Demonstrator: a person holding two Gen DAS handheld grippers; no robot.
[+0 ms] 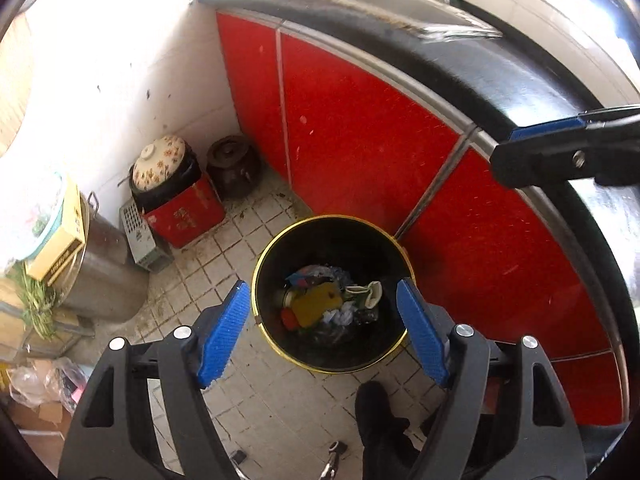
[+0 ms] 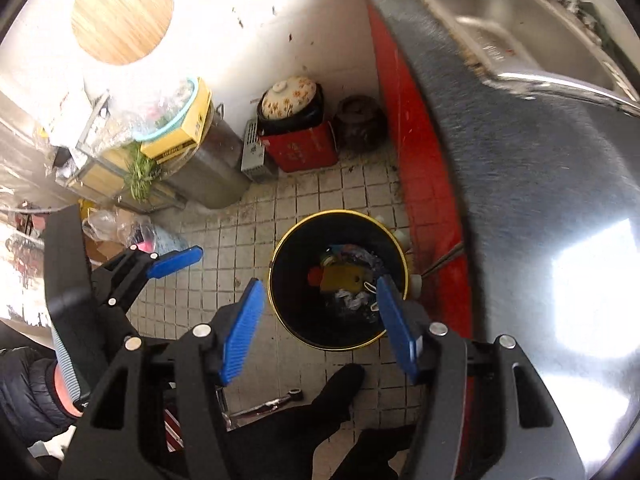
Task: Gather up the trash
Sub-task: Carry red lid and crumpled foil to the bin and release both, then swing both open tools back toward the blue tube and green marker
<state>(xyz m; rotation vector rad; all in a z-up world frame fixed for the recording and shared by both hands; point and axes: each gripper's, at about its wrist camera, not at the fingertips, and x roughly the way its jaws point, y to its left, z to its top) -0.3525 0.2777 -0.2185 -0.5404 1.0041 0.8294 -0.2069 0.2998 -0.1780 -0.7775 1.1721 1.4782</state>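
1. My left gripper hangs spread and empty above the bin; my right gripper is likewise wide apart, holding nothing.
2. The trash already lies heaped at the bin's bottom, on the tiled floor beside the red cabinet.
3. I judge the next pickup needs a level, centred approach before closing.

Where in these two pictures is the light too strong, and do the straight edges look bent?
Left wrist view: the white wall is overexposed, and the counter edge bows into an arc from the fisheye lens. Right wrist view: glare washes out the wall and leaves a bright patch on the counter; the bin stays dark but readable.
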